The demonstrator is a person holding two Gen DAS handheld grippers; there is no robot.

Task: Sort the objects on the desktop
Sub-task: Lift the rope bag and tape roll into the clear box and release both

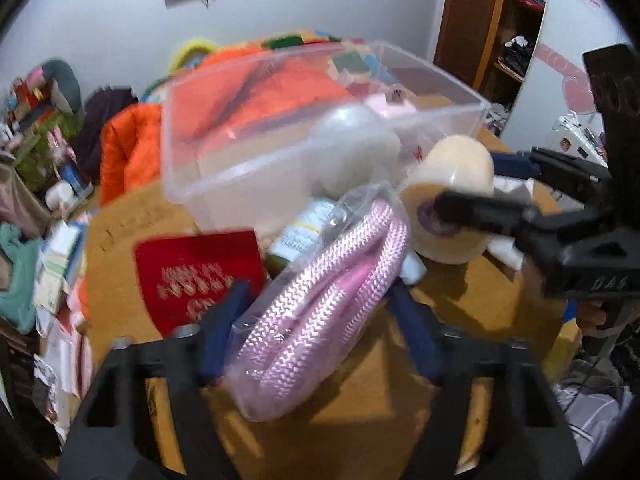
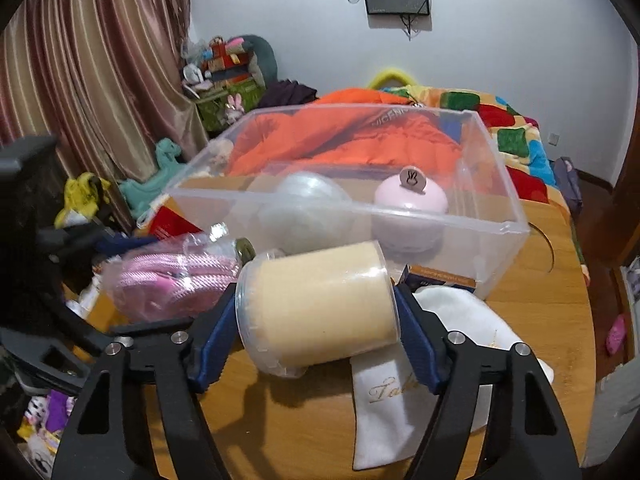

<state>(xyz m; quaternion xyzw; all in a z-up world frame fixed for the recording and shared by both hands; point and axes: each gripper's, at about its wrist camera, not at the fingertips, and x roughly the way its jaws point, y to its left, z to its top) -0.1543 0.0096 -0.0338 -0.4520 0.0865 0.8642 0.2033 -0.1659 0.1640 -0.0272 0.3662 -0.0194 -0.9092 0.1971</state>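
Observation:
My left gripper [image 1: 320,312] is shut on a clear bag of pink braided cord [image 1: 316,312], held above the wooden table [image 1: 460,312]. The bag also shows in the right wrist view [image 2: 176,280]. My right gripper [image 2: 316,312] is shut on a cream roll in a clear plastic tub [image 2: 316,304], lifted over the table; it also shows in the left wrist view [image 1: 452,200]. A clear plastic storage bin [image 2: 480,216] stands behind, holding a translucent ball [image 2: 304,204] and a pink round gadget [image 2: 412,200]. The bin appears in the left wrist view [image 1: 248,176].
A red booklet [image 1: 196,276] lies on the table left of the cord bag. A small bottle [image 1: 296,236] lies by the bin. A white cloth pouch [image 2: 392,400] and a small box [image 2: 440,278] lie under my right gripper. Bedding and clutter surround the table.

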